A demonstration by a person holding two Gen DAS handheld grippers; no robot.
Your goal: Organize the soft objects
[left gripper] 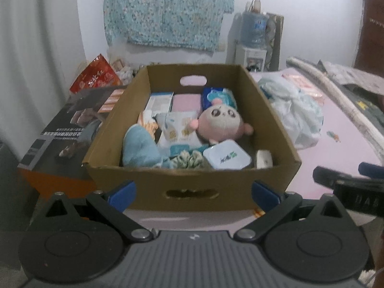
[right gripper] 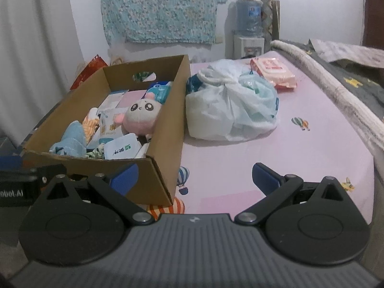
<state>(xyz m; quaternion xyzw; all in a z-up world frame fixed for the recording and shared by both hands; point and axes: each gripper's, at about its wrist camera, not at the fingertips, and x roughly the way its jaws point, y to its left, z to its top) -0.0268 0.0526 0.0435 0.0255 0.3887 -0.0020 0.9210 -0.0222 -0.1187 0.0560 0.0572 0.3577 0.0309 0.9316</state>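
A brown cardboard box [left gripper: 192,182] sits on the pink bedsheet and holds a pink plush toy [left gripper: 222,122], a blue cloth [left gripper: 140,150], tissue packs [left gripper: 178,129] and a white case [left gripper: 226,154]. The box also shows in the right wrist view [right gripper: 165,129], with the plush [right gripper: 140,116] inside. My left gripper [left gripper: 194,195] is open and empty, just in front of the box's near wall. My right gripper [right gripper: 194,180] is open and empty, beside the box's near right corner, over the sheet.
A knotted white plastic bag [right gripper: 230,110] lies right of the box, with a pink wipes pack [right gripper: 273,72] behind it. A rolled blanket [right gripper: 336,91] lines the bed's right side. A dark printed carton [left gripper: 62,134] and a red bag [left gripper: 96,75] sit left of the box.
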